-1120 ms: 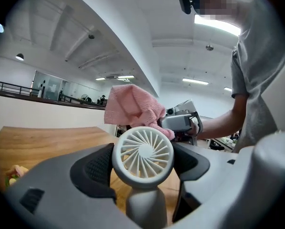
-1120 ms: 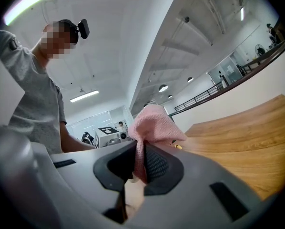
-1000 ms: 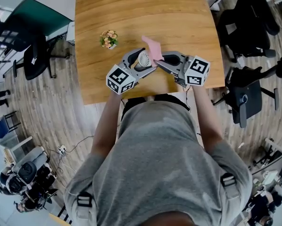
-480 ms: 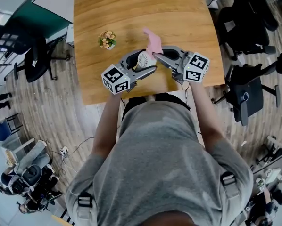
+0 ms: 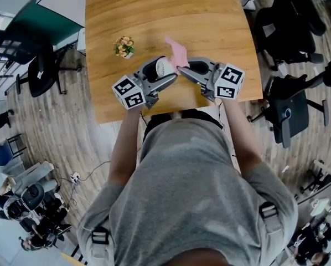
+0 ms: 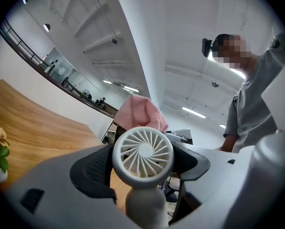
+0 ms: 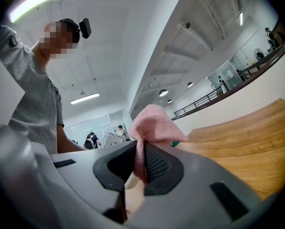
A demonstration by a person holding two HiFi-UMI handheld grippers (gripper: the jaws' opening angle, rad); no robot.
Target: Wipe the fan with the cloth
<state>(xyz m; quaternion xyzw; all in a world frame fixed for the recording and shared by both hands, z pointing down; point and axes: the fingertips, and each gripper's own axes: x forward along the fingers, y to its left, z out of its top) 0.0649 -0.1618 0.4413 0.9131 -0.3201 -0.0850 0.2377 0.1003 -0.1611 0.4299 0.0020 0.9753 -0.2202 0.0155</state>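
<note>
Left tool (image 5: pixel 161 71) grips fan (image 6: pixel 142 152); right tool (image 7: pixel 138 162) pinches cloth (image 7: pixel 154 123).

In the head view the fan (image 5: pixel 159 66) shows only as a white sliver between the left gripper's (image 5: pixel 164 72) jaws; in the left gripper view it runs off the bottom edge and covers the cloth's (image 6: pixel 140 113) lower part; the right gripper's (image 7: pixel 141 162) jaws hide the cloth's pinched fold; the person's (image 5: pixel 193 193) torso covers the table's (image 5: pixel 154 15) near edge.

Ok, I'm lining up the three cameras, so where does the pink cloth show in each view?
Head view: pink cloth at centre, rising from the right tool's tip.
Left gripper view: cloth at upper centre, just behind the white fan.
Right gripper view: cloth at centre, pinched between the jaws.
Shared landmark: the wooden table.
</note>
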